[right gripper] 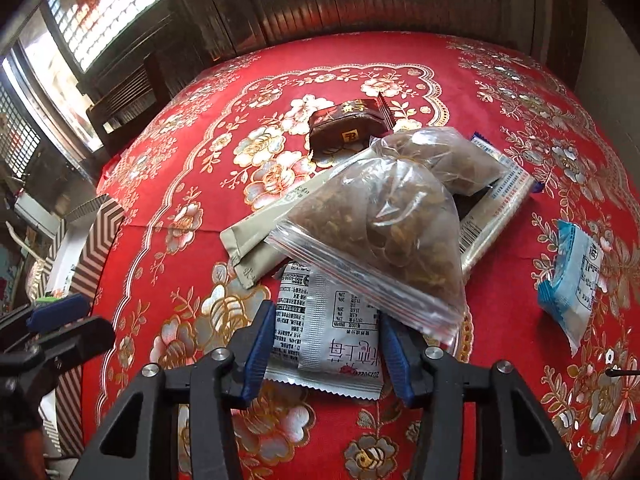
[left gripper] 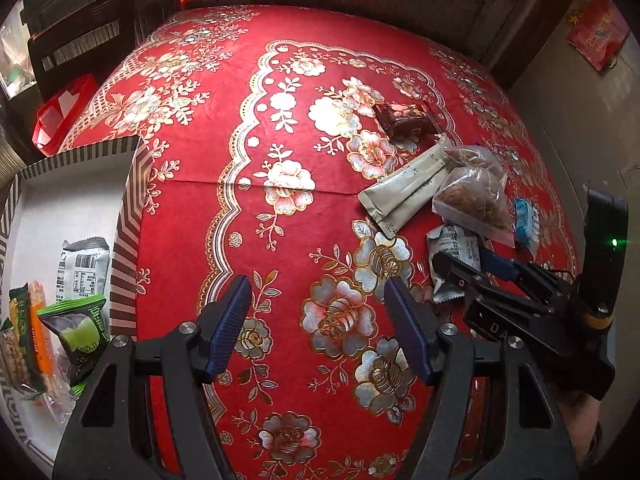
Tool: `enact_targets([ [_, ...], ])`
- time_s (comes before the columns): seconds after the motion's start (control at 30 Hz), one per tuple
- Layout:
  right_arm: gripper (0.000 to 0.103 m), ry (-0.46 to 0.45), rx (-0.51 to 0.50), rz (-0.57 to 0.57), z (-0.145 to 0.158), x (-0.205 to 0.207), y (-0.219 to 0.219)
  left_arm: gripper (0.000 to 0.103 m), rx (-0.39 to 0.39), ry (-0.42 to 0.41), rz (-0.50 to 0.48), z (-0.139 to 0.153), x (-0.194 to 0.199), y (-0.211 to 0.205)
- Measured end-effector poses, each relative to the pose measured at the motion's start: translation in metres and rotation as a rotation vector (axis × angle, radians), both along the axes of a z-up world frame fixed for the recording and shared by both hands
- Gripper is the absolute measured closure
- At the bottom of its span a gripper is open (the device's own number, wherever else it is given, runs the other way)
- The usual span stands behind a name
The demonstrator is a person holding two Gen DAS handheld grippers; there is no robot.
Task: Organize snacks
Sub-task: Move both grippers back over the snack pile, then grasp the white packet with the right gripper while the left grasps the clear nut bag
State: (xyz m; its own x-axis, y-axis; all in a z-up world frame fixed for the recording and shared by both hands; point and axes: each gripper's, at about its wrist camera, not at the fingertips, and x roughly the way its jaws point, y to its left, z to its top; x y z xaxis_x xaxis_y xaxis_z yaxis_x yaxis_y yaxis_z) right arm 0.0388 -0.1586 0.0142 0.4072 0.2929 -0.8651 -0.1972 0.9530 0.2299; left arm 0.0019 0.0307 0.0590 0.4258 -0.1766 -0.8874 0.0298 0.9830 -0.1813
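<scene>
A white snack packet (right gripper: 328, 320) with black print lies on the red floral tablecloth (right gripper: 240, 128), partly under a clear zip bag (right gripper: 384, 216) of brown dried bits. My right gripper (right gripper: 326, 316) is shut on the white packet, a blue pad against each side edge. A beige long packet (right gripper: 272, 224), a brown packet (right gripper: 344, 128), a silver-white bar (right gripper: 496, 208) and a blue packet (right gripper: 572, 280) lie around the bag. My left gripper (left gripper: 316, 284) is open over bare cloth. At its left, a striped box (left gripper: 128, 208) holds a green packet (left gripper: 80, 332), a grey packet (left gripper: 82, 268) and others.
A red plastic bin (left gripper: 60, 116) sits beyond the table's far left edge. Dark wooden furniture (left gripper: 80, 32) and slatted panels stand behind the table. A red poster (left gripper: 596, 36) hangs on the wall at right. The right gripper (left gripper: 468, 264) reaches in beside my left one.
</scene>
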Motion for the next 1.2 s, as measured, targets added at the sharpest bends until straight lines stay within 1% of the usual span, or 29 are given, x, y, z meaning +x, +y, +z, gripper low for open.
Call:
enact_targets([
  [0.07, 0.054, 0.005, -0.008, 0.019, 0.001, -0.013, -0.011, 0.034, -0.001, -0.003, -0.017, 0.002, 0.002, -0.005],
  [0.17, 0.054, 0.028, 0.019, 0.024, 0.002, -0.034, -0.034, 0.034, -0.005, -0.006, -0.037, 0.004, 0.007, -0.016],
  [0.3, 0.054, 0.037, 0.031, -0.004, 0.002, -0.055, -0.058, 0.034, -0.064, 0.022, -0.078, 0.004, 0.023, -0.040],
  [0.4, 0.053, 0.036, 0.051, -0.009, 0.002, -0.060, -0.067, 0.034, -0.076, 0.018, -0.112, 0.007, 0.038, -0.064],
  [0.43, 0.050, 0.035, 0.060, -0.011, 0.002, -0.060, -0.068, 0.034, -0.074, 0.019, -0.122, 0.007, 0.044, -0.071],
  [0.5, 0.048, 0.031, 0.069, -0.015, 0.001, -0.061, -0.068, 0.034, -0.074, 0.019, -0.144, 0.006, 0.056, -0.085],
  [0.57, 0.048, 0.023, 0.043, -0.005, 0.002, -0.060, -0.064, 0.034, -0.072, 0.021, -0.165, 0.003, 0.067, -0.099],
  [0.67, 0.047, 0.013, 0.020, -0.001, 0.002, -0.057, -0.060, 0.034, -0.047, 0.040, -0.179, -0.004, 0.080, -0.114],
  [0.73, 0.042, 0.010, 0.025, 0.004, 0.002, -0.057, -0.059, 0.034, -0.024, 0.045, -0.200, -0.011, 0.084, -0.123],
  [0.77, 0.041, 0.009, 0.030, 0.006, 0.002, -0.057, -0.058, 0.034, -0.013, 0.056, -0.208, -0.015, 0.085, -0.127],
  [0.87, 0.039, 0.005, 0.042, 0.013, 0.002, -0.056, -0.059, 0.034, -0.033, 0.067, -0.224, -0.023, 0.086, -0.133],
  [1.03, 0.039, 0.003, 0.059, 0.017, 0.002, -0.054, -0.060, 0.034, -0.041, 0.077, -0.229, -0.032, 0.089, -0.142],
  [1.07, 0.039, 0.002, 0.062, 0.017, 0.001, -0.052, -0.061, 0.035, -0.043, 0.070, -0.231, -0.033, 0.088, -0.143],
  [1.1, 0.039, 0.000, 0.066, 0.017, 0.001, -0.051, -0.062, 0.043, -0.052, 0.064, -0.235, -0.033, 0.087, -0.144],
  [1.13, 0.046, -0.003, 0.067, 0.013, 0.001, -0.051, -0.062, 0.049, -0.049, 0.060, -0.238, -0.033, 0.085, -0.144],
  [1.2, 0.055, -0.020, 0.051, 0.007, 0.001, -0.052, -0.062, 0.055, -0.018, 0.038, -0.247, -0.031, 0.080, -0.143],
])
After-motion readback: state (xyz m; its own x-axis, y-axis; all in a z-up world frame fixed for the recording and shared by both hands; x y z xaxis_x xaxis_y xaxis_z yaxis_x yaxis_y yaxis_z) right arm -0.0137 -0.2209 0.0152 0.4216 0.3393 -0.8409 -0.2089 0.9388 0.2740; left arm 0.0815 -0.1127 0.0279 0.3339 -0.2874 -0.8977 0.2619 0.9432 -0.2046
